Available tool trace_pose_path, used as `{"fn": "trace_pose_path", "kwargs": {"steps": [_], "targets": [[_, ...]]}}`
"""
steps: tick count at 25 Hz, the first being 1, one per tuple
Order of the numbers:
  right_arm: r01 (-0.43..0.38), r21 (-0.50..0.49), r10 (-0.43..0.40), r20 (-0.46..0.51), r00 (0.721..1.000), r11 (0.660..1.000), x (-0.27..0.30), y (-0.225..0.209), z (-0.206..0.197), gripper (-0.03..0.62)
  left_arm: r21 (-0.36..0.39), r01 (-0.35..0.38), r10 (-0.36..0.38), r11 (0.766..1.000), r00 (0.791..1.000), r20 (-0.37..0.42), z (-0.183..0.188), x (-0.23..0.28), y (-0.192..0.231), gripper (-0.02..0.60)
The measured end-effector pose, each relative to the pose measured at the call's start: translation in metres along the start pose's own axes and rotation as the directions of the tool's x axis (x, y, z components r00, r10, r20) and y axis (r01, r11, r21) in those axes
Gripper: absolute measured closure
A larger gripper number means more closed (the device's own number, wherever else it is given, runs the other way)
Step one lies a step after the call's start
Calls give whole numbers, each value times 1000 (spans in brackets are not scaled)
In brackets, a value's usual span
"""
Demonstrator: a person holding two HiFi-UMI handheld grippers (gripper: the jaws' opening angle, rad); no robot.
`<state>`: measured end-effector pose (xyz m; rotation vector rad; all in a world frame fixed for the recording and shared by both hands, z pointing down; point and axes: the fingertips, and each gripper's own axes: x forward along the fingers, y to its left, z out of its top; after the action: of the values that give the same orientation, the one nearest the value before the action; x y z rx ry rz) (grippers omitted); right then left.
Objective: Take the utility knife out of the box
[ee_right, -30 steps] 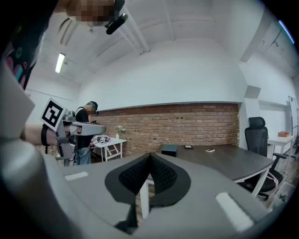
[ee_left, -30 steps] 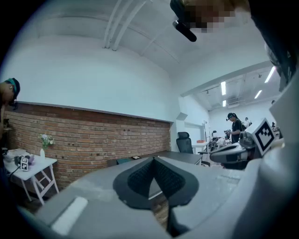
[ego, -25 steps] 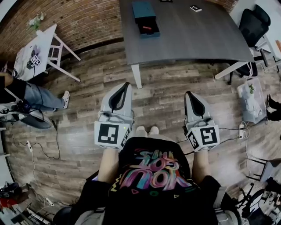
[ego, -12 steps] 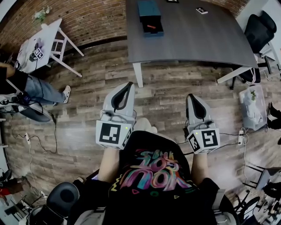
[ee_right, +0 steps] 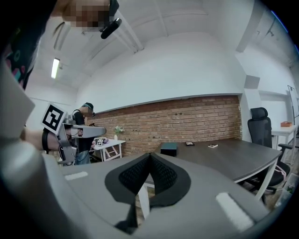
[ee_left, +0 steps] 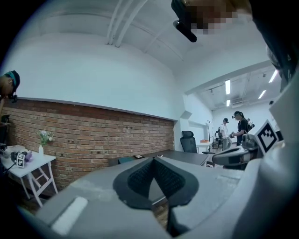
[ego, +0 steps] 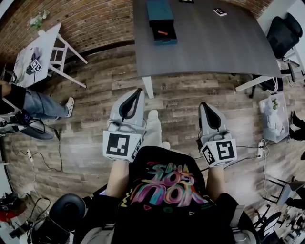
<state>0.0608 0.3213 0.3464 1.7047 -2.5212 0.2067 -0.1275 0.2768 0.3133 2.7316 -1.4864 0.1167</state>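
Note:
A teal box [ego: 161,19] stands on the far part of the grey table [ego: 214,43], its lower tray pulled open. A small orange-red utility knife [ego: 162,33] lies in that tray. Both grippers hang over the wooden floor, well short of the table. My left gripper [ego: 138,91] points at the table's near leg, jaws shut and empty. My right gripper [ego: 204,104] is likewise shut on nothing. In the left gripper view the closed left gripper [ee_left: 154,159] aims at the table edge. In the right gripper view the box [ee_right: 169,149] sits beyond the closed right gripper [ee_right: 149,154].
A white side table [ego: 35,52] and a seated person [ego: 28,102] are at the left. Office chairs [ego: 281,24] and a white bin [ego: 271,109] are at the right. Marker cards [ego: 219,11] lie on the table. Cables run across the floor.
One foot has stepped forward and both grippers have travelled with the body toward the table. Their jaws have stayed shut.

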Motion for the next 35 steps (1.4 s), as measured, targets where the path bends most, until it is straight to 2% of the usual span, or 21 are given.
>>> {"fn": "trace_pose_path", "kwargs": {"steps": [9,15,26,35], "targets": [[33,-5,-33,-7,999,999,114,-39,21,592,4,61,-61,998,998,-15,4,110,68,581],[104,6,-104,-21,994,995,169,-65,29,592,-7,128,-128,992,991,-38,0,170,102,581],[201,21,-198,-91,976,979,199,-84,25,592,-25,215,-216,976,974,-70,-7,226,119,581],[184,34,-180,-109,978,982,228,-103,20,592,-29,191,-193,981,977,-92,-18,255,131,581]]}}
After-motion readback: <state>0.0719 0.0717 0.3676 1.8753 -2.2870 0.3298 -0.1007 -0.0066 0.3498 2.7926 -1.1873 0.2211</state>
